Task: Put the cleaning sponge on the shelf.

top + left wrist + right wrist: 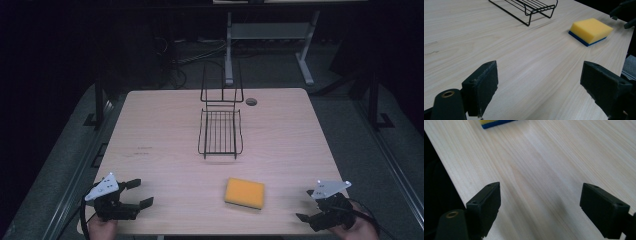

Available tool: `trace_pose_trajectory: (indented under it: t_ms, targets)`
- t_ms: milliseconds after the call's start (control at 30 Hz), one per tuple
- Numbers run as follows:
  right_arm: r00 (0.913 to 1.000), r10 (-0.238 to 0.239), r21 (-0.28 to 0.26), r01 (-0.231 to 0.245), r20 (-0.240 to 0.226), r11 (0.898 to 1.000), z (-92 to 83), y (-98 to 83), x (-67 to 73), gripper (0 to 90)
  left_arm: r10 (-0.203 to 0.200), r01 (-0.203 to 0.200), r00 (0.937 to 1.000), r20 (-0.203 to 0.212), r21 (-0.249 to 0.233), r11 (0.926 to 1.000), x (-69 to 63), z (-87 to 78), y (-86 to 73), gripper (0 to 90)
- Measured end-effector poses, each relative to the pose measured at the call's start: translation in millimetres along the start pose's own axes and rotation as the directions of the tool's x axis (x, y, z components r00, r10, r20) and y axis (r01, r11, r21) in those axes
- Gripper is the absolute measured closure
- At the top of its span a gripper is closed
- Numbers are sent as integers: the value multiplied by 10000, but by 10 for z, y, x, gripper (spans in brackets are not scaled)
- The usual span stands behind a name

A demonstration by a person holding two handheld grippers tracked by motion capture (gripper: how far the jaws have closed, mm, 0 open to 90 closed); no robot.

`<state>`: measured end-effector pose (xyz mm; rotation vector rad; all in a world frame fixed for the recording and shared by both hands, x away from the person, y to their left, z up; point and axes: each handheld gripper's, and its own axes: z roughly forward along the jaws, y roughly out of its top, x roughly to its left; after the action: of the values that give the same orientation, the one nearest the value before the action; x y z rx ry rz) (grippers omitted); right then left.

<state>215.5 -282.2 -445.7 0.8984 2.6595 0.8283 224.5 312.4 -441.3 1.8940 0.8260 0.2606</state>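
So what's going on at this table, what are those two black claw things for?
A person holds a two-jaw gripper in each hand at the near edge of the table. The left gripper and the right gripper both stand open and hold nothing. A yellow sponge with a blue underside lies between them, and a black wire rack sits farther back, untouched.

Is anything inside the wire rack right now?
No: the wire rack holds nothing; bare table shows through its bars. The sponge lies apart, nearer the person. Nothing hides the rack's inside.
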Motion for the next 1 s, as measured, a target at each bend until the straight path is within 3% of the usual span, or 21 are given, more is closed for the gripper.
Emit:
trace_pose_trajectory:
  t_ms: [500,1000]
  targets:
    - [9979,-476,117,481,-432,9988,74,134,101,165,-3,3,10000,5,-10,10000,-9,-1,-4,140]
    - [9903,-1069,295,1099,-886,9935,134,326,194,164,-7,7,10000,-73,-41,10000,-6,-27,-9,140]
